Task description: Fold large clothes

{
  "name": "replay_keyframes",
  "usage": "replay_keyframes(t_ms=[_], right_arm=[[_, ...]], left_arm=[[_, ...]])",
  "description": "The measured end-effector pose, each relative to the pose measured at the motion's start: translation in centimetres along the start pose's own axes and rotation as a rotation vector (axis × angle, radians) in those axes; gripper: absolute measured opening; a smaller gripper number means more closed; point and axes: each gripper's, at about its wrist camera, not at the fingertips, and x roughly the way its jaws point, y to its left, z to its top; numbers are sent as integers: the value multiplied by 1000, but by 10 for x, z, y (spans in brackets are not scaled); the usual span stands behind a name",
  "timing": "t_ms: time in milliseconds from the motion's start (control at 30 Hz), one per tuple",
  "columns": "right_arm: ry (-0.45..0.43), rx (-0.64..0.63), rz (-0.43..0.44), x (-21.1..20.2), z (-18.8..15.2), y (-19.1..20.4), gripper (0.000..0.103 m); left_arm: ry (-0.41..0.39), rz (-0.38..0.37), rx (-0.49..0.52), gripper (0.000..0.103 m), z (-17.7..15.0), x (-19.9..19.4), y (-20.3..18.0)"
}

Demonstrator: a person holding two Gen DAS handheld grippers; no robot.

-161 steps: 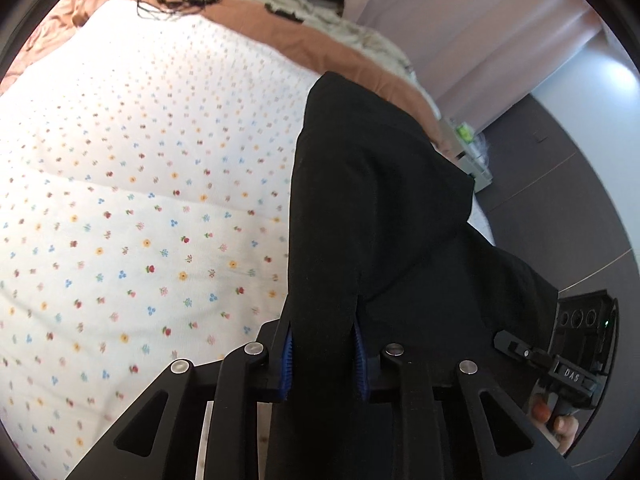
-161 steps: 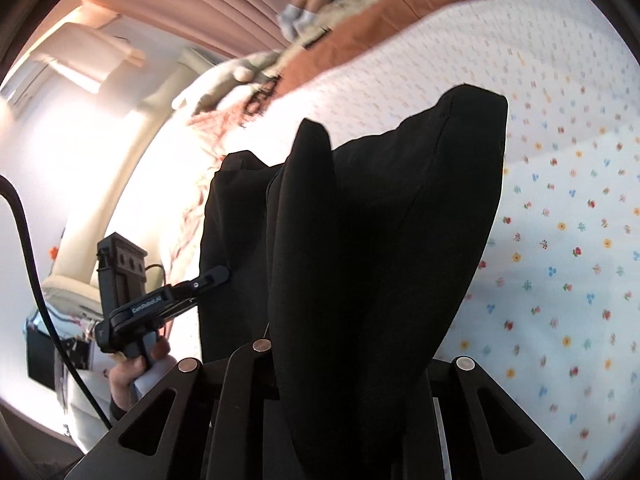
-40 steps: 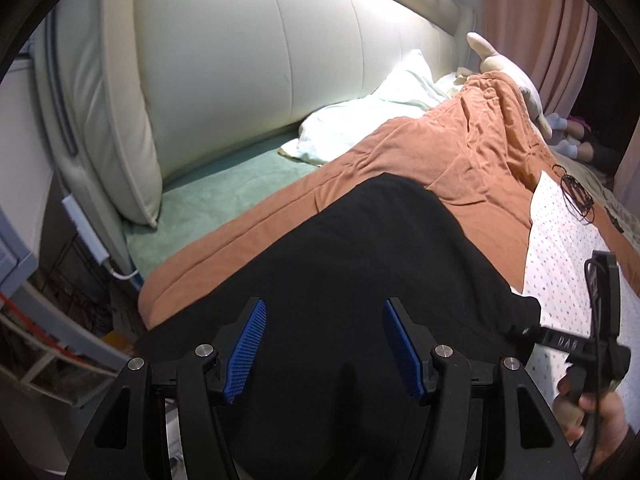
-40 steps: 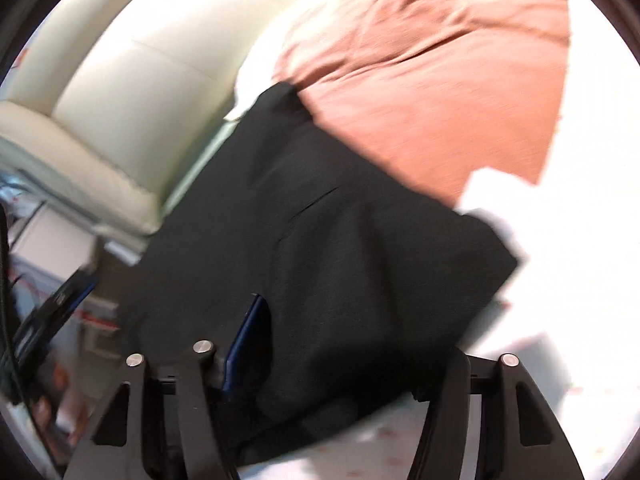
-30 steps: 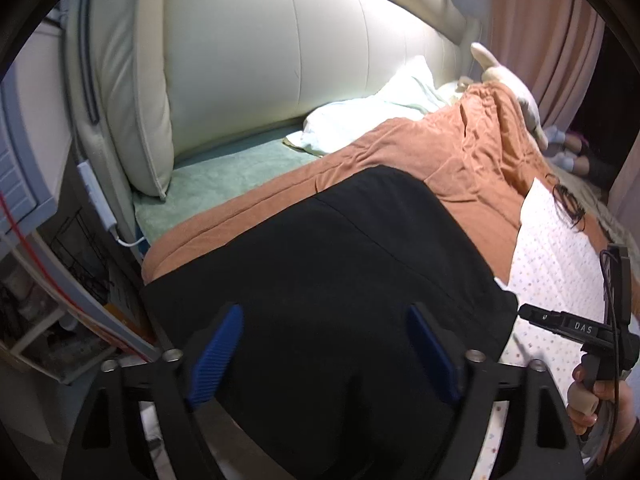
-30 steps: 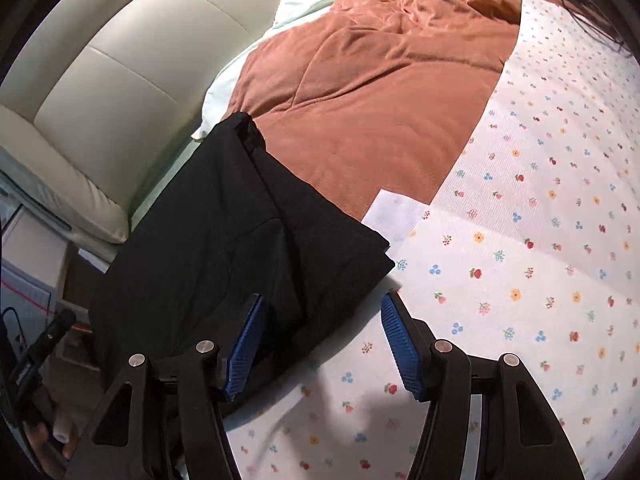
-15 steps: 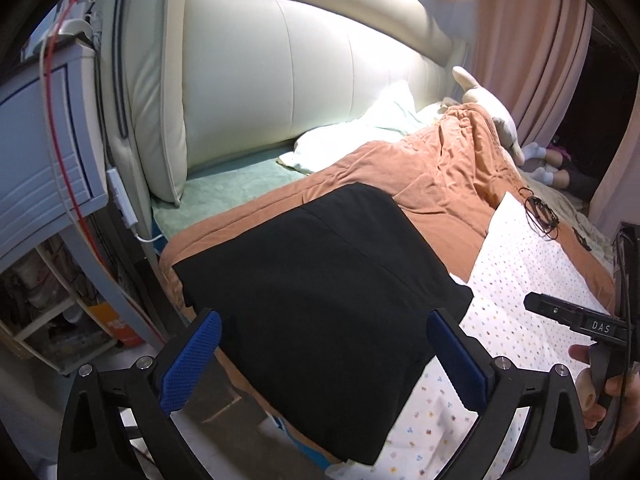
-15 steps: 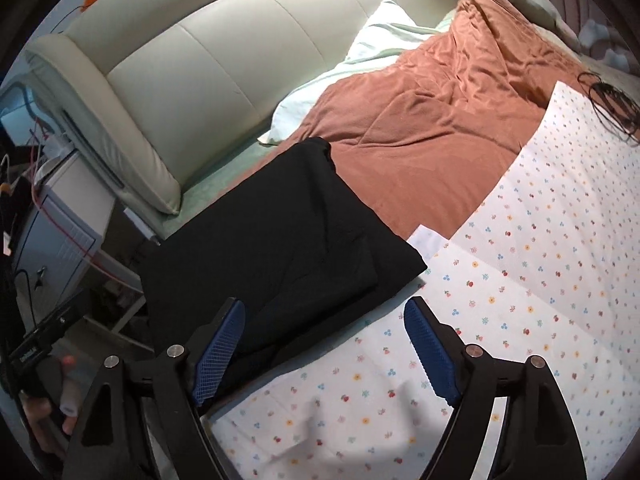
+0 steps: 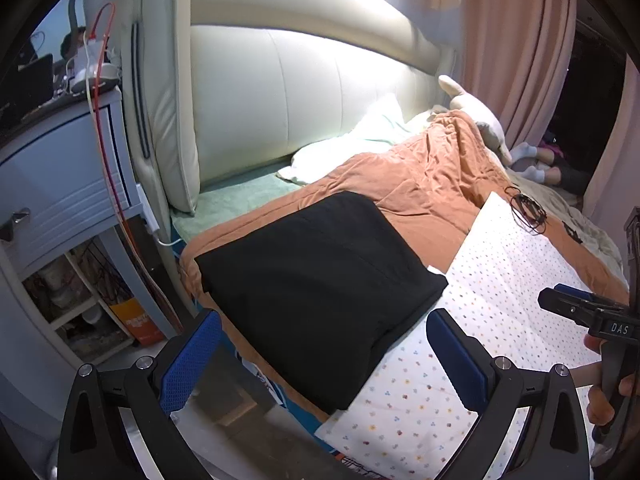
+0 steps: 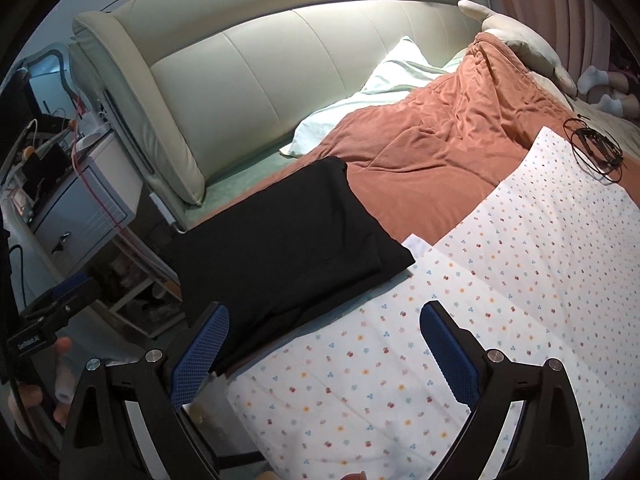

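**Folded black garment sitting on the bed corner, both grippers empty**

The black garment (image 9: 320,276) is folded into a thick, roughly rectangular slab with soft rounded edges. It lies flat near the corner of the bed, mostly on the rust-orange blanket (image 9: 420,184), with one corner overlapping the white floral-print sheet (image 9: 516,276). Matte, plain fabric; a faint seam line runs across the top.

Hard to say what kind of garment it is, since no sleeves or legs show. Its near edge hangs a little past the mattress side, and from the right wrist view the left finger covers part of it.

The left gripper (image 9: 320,360) is spread wide with nothing between its blue textured pads, hovering off the cloth. Same for the right gripper (image 10: 324,352), wide apart over the sheet. Behind is a cream padded headboard (image 9: 280,92), smooth and leathery.
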Motion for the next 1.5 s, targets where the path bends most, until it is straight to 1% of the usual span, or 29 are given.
replay_keyframes(t_ms=[67, 167, 300, 433, 700, 800, 967, 1100, 1200, 1267, 1400, 1500], right_arm=[[-1, 6, 8, -11, -5, -1, 99], [-8, -7, -6, -28, -13, 0, 99], [-38, -3, -10, -51, -24, -6, 99], [-97, -11, -65, -80, -41, -15, 99], [-190, -11, -98, -145, -76, -17, 99], [-202, 4, -94, -168, -91, -18, 99], [-236, 8, -117, -211, -118, -15, 99], [-274, 11, -125, -243, -142, -11, 99], [-289, 20, -165, -257, -161, -9, 99], [-303, 25, -170, -265, -178, -6, 99], [-325, 21, -225, -278, -212, 3, 99], [-337, 41, -229, -287, -239, 8, 99]], left_arm=[[-3, -8, 5, 102, -4, -9, -6], [-10, -15, 6, 102, -10, -22, -14], [-43, -19, 5, 102, -22, -44, -26], [-52, -30, 0, 102, -32, -61, -39], [-110, -67, 32, 102, -53, -106, -69], [-137, -86, 47, 102, -61, -124, -80], [-173, -126, 82, 102, -78, -151, -96], [-191, -142, 117, 102, -97, -171, -107], [-201, -163, 144, 102, -115, -185, -111], [-207, -168, 163, 102, -128, -194, -114], [-200, -201, 187, 102, -153, -208, -115], [-211, -213, 214, 102, -172, -221, -116]])
